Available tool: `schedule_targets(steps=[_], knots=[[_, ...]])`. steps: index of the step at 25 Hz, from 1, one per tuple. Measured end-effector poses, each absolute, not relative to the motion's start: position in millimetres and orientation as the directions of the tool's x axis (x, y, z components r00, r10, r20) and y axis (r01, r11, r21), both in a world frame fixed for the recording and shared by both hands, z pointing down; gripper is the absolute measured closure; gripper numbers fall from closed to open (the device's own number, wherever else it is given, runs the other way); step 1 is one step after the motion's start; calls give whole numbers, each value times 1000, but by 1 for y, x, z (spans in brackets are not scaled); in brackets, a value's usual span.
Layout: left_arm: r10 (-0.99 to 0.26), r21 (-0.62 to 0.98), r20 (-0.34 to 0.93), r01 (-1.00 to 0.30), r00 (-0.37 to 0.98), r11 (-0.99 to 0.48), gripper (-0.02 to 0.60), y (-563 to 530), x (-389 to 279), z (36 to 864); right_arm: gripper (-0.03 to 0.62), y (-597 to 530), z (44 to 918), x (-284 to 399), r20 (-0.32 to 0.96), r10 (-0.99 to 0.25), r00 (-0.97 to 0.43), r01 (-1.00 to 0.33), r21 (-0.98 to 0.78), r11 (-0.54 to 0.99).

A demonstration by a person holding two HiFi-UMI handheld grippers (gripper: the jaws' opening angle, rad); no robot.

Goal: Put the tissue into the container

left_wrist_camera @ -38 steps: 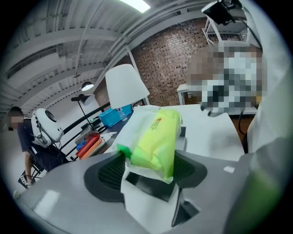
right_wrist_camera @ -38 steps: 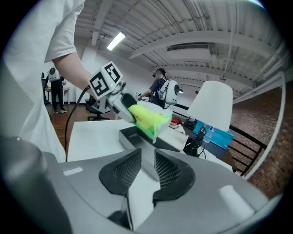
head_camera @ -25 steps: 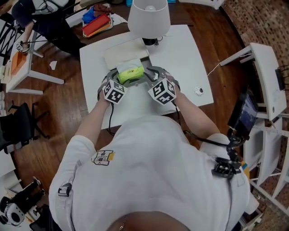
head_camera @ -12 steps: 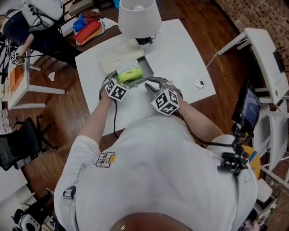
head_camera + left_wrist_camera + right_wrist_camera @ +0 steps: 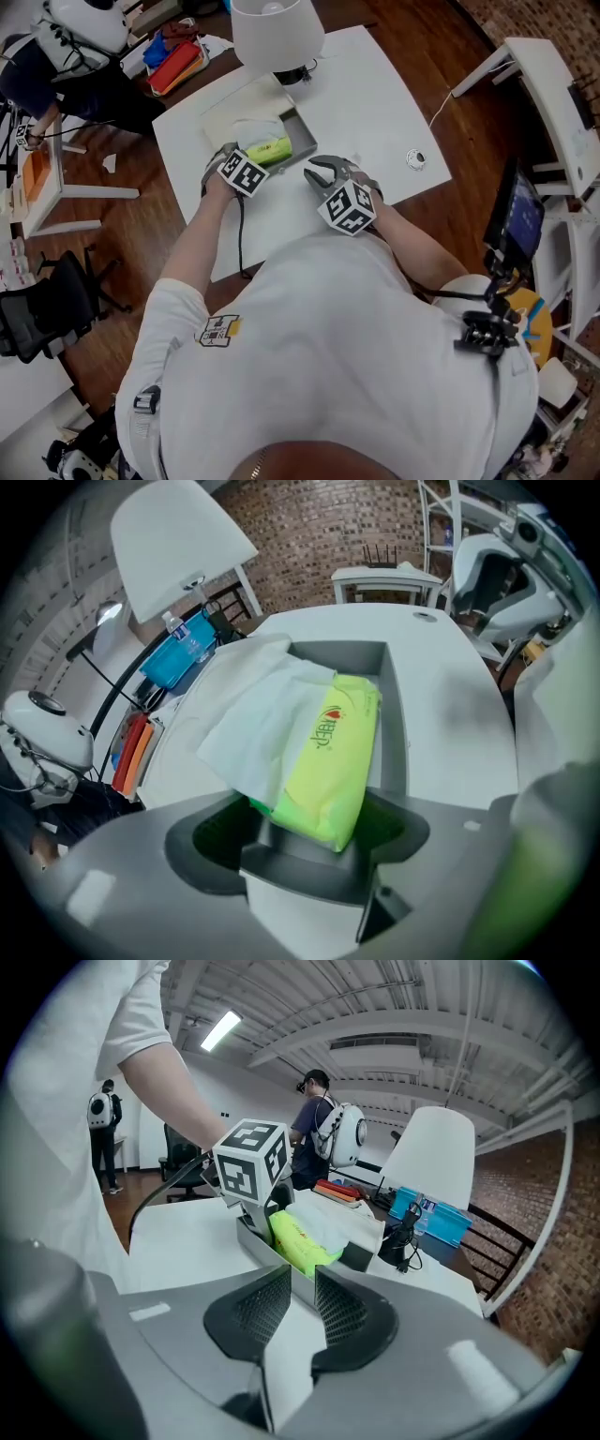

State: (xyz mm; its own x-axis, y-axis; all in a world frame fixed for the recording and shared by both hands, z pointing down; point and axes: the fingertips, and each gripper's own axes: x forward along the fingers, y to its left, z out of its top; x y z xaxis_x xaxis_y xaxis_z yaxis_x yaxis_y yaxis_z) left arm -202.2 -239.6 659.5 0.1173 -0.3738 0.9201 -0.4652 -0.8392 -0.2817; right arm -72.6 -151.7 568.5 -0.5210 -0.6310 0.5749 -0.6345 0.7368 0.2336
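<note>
A lime-green tissue pack (image 5: 333,752) with a white tissue (image 5: 262,724) draped over it lies in the grey container (image 5: 394,724). Its near end rests over the container's front wall. My left gripper (image 5: 309,841) is at that end and its jaws are opening. The pack's tip sits between them with a gap on each side. In the head view the pack (image 5: 270,150) shows just beyond the left gripper (image 5: 247,161). My right gripper (image 5: 302,1302) hovers over the table short of the container (image 5: 258,1241). Its jaws stand a narrow slit apart, holding nothing.
A white lamp (image 5: 277,33) stands on the white table (image 5: 375,103) just behind the container. A small round object (image 5: 416,159) lies near the table's right edge. Red and blue items (image 5: 178,56) sit on a desk beyond. People stand in the background.
My right gripper has drawn back from the pack to the right of the container. The left gripper stays at the pack's near end. The pack now lies lower in the container.
</note>
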Motion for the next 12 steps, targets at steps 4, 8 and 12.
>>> schedule_targets(steps=[4,8,12], knots=[[-340,-252,932,-451,125,-856,211,-238,-203,654,517,-153,571,-71,577,-631,-518,-639,229,734],[-304,-236,946,-405,110,-883,198,-234,-205,650,519,-154,572,-72,578,-631,-517,-640,227,734],[-308,-295,951,-263,8,-919,169,-232,-213,649,521,-155,575,-77,583,-622,-523,-623,236,745]])
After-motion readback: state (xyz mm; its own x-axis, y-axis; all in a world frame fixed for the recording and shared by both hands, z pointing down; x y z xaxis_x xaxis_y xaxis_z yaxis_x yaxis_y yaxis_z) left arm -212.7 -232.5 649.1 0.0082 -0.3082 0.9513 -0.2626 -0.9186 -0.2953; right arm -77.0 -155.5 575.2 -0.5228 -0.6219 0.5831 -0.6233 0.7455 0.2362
